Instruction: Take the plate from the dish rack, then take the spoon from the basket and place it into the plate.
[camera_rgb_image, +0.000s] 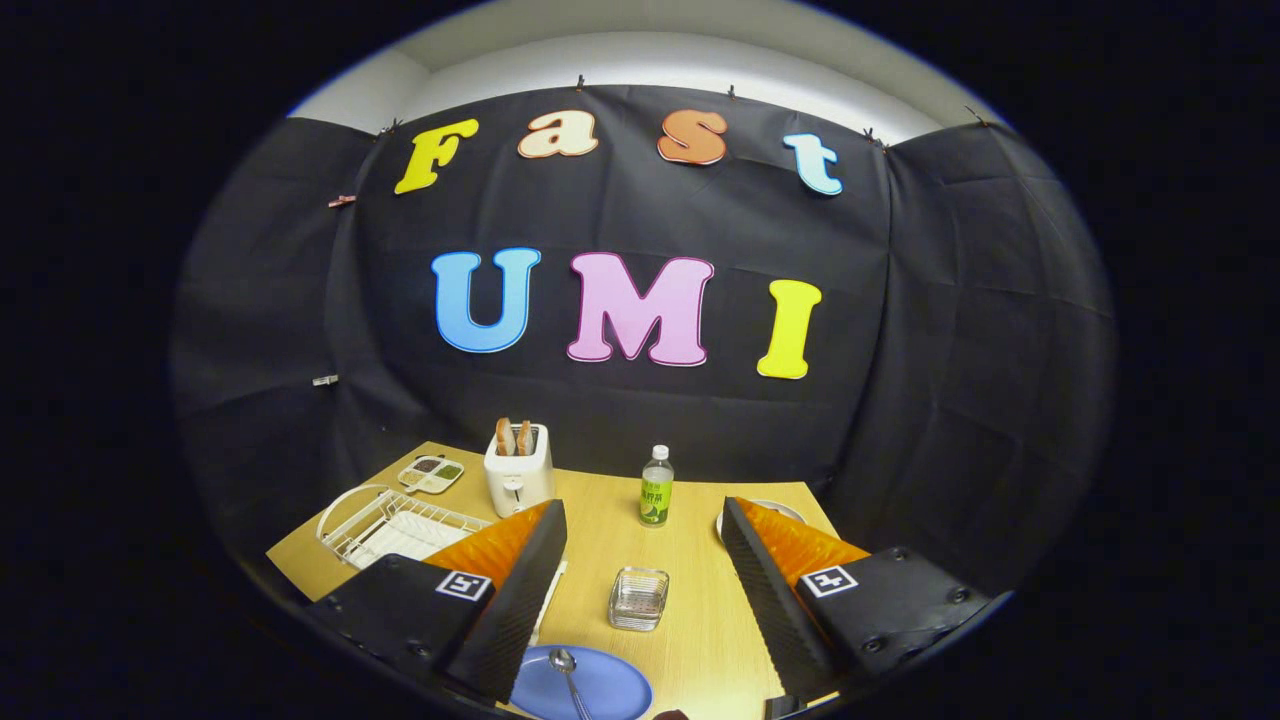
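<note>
A blue plate (590, 690) lies on the wooden table (690, 640) close below the gripper, by the left finger. A metal spoon (566, 672) rests in it, bowl pointing away from me. My gripper (640, 540) hangs above the table with its fingers wide apart and nothing between them. A small clear basket (639, 598) sits on the table between the fingers, just ahead of the plate. The white wire dish rack (395, 525) stands beyond the left finger, with no plate standing in it.
A white toaster (518, 470) with bread slices stands at the back, left of a green-labelled bottle (656, 487). A small divided dish (431, 474) lies behind the rack. A white plate (775, 512) peeks from behind the right finger.
</note>
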